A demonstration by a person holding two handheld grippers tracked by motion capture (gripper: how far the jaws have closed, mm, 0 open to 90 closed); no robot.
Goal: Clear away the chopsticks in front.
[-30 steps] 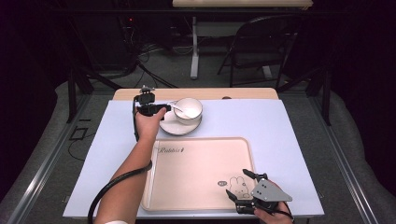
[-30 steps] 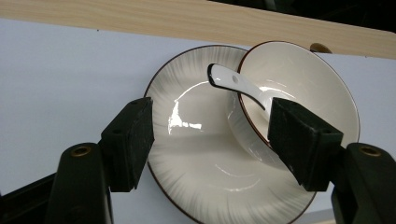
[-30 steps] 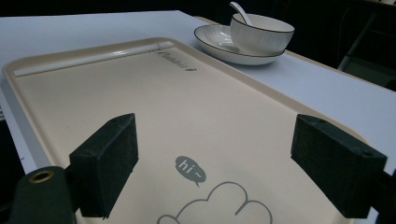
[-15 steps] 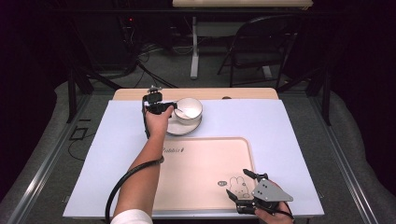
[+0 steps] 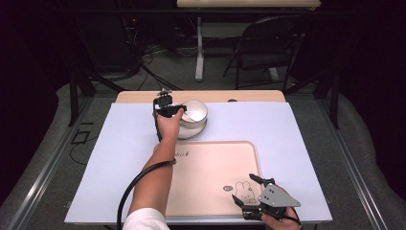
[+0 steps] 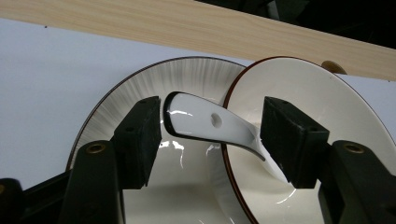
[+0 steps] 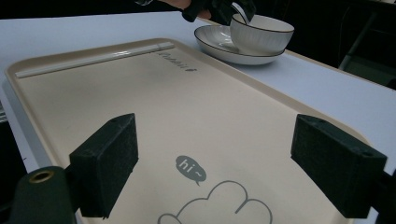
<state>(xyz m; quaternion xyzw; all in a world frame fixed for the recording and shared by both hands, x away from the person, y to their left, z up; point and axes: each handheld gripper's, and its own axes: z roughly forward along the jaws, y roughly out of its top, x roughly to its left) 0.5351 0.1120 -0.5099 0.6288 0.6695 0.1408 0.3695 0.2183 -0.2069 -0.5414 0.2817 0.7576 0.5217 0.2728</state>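
A white bowl [image 5: 195, 112] stands on a white plate [image 5: 191, 130] at the far middle of the table. A white spoon [image 6: 205, 123] leans in the bowl [image 6: 317, 112], its handle reaching out over the plate [image 6: 121, 98]. My left gripper [image 5: 178, 111] is at the bowl's left rim. In the left gripper view [image 6: 212, 140] its jaws have just been closing and stand on either side of the spoon handle, with no pad pressing on it. My right gripper [image 5: 243, 188] hovers open over the near right corner of the beige tray [image 5: 206, 163], nothing between its jaws [image 7: 224, 168].
The tray [image 7: 116, 93] has a rabbit drawing with a "hi~" bubble [image 7: 190, 169] under my right gripper. A wooden strip [image 5: 249, 96] runs along the far table edge behind the bowl. A folding chair [image 5: 268, 43] and cables lie on the floor beyond.
My left hand has moved right and down toward the bowl, bringing its jaws around the spoon handle. The right gripper has stayed where it was.
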